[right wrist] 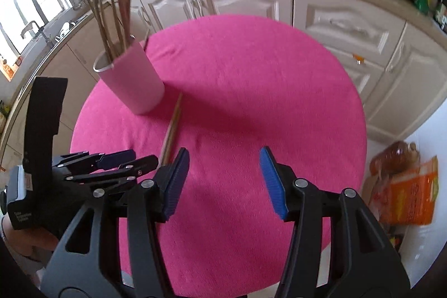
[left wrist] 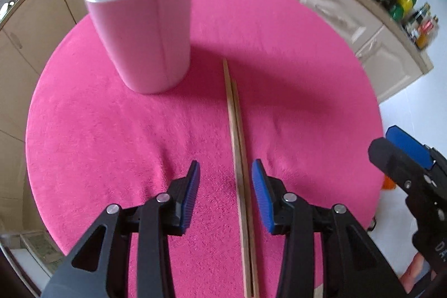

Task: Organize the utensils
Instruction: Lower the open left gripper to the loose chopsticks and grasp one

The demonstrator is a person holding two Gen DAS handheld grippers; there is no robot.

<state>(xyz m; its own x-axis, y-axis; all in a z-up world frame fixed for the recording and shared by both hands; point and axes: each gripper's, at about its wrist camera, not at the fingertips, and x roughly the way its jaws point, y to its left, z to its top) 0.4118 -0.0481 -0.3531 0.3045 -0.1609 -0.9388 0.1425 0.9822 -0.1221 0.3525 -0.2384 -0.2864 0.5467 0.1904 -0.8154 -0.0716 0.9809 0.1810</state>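
Two chopsticks point(left wrist: 239, 147) lie side by side on the pink cloth point(left wrist: 111, 144), their far tips just short of the holder point(left wrist: 142, 38), a pale cup that already has a bundle of sticks standing in it. The left gripper point(left wrist: 225, 196) is wide open and straddles the pair, which runs nearer its right pad than its left. To grip well, shift slightly right so the pair sits centred, come down until the pads flank the wood, and close on both sticks together so neither rolls away. Whether the pads already touch the cloth is hard to tell in the wide-angle view. The right gripper point(right wrist: 225, 182) is also open and holds nothing, over bare cloth to the right.
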